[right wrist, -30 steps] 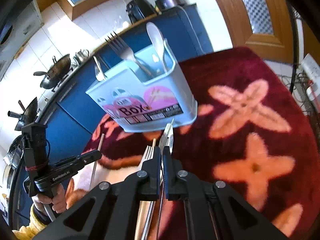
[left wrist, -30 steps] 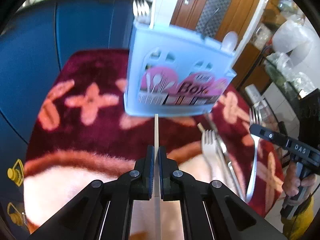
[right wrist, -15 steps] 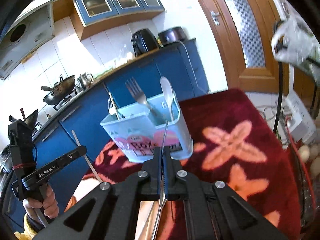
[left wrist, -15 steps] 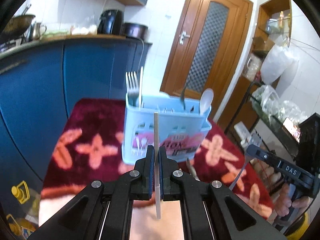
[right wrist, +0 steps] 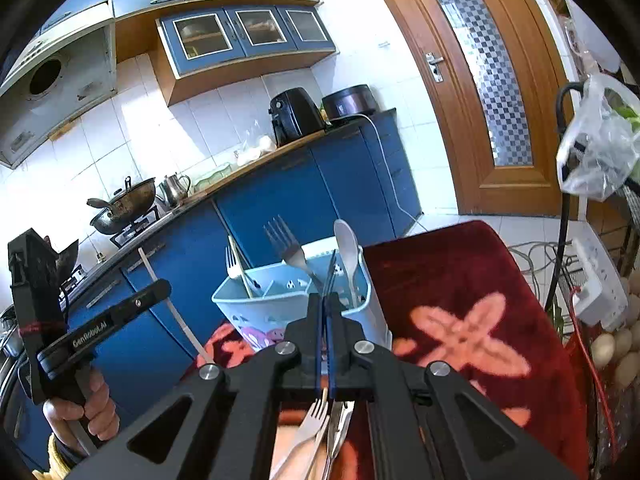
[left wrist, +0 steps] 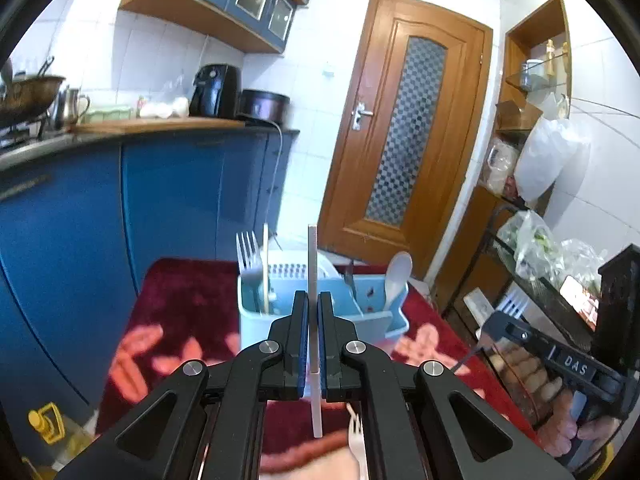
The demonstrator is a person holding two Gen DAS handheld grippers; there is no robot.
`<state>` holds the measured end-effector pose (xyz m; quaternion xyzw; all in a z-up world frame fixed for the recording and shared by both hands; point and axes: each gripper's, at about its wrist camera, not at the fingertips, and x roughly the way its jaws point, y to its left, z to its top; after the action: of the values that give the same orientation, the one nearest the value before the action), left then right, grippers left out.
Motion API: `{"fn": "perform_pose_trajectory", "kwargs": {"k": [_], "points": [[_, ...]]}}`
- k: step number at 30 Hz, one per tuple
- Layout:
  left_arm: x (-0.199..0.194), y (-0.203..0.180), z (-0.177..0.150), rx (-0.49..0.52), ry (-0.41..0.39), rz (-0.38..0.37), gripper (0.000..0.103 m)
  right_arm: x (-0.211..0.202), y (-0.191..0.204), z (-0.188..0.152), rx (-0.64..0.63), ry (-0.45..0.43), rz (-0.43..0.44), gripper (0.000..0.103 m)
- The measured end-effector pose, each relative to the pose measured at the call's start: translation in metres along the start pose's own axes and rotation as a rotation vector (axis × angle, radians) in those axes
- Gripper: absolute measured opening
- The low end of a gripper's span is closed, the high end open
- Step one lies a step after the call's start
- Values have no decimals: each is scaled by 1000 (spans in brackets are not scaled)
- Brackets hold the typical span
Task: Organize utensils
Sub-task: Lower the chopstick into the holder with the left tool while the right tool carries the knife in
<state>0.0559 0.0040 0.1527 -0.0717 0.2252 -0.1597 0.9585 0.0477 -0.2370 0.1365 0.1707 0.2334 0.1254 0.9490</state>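
Observation:
A light blue utensil caddy stands on the red patterned cloth; it also shows in the right wrist view. It holds forks, a white spoon and a chopstick. My left gripper is shut on a white chopstick, held upright above the table in front of the caddy. My right gripper is shut on a metal fork, seen edge-on; its tines show in the left wrist view, raised to the right of the caddy.
A white fork and other utensils lie on the cloth under the grippers. Blue cabinets stand behind the table. A power strip, eggs and a rack with bags are on the right.
Both grippers have lifted from the cloth, the left with the chopstick and the right with the fork. Both now sit level with the caddy's top.

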Motion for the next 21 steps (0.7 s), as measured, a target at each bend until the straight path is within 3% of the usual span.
{"fn": "perform_pose_trajectory", "kwargs": {"k": [15,21], "points": [[4,-1,64,27,-148,73,4,6,7,33,-36,-52,6,3],[23,1,69,42,-155,111,4,7,11,50,-46,-91,10,3]]}}
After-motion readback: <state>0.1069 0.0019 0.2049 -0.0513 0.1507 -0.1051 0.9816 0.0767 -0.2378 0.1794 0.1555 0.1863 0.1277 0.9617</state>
